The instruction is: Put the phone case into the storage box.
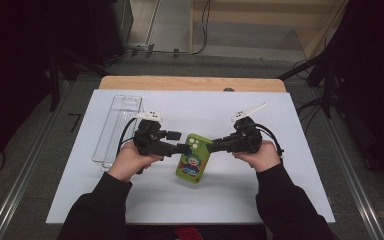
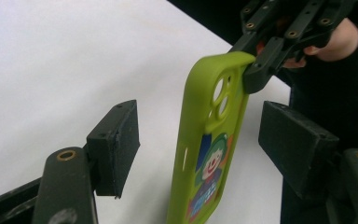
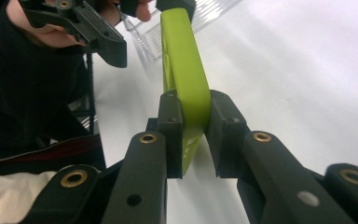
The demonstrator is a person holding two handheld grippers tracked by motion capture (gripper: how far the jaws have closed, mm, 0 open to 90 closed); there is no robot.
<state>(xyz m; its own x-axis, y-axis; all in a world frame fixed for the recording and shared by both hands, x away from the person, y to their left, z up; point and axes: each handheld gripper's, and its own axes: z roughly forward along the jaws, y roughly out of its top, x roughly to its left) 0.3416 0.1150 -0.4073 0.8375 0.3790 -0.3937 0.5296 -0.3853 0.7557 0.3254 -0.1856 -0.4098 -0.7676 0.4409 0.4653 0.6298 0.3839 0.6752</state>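
Observation:
A lime-green phone case (image 1: 194, 159) with a cartoon clown print hangs just above the white sheet (image 1: 290, 195), tilted on edge. My right gripper (image 1: 214, 145) is shut on its upper corner by the camera holes; in the right gripper view both pads (image 3: 172, 116) press the green rim (image 3: 186, 74). My left gripper (image 1: 182, 148) comes in from the left and stands open around the case. In the left gripper view its pads (image 2: 114, 144) stand apart from the case (image 2: 209, 140) on either side, with the right gripper (image 2: 261, 70) clamped at the top.
A clear plastic tray (image 1: 117, 130) lies lengthwise on the left part of the sheet, behind my left hand. The wooden table edge (image 1: 190, 83) runs along the back. Dark equipment and cables stand on the floor around the table.

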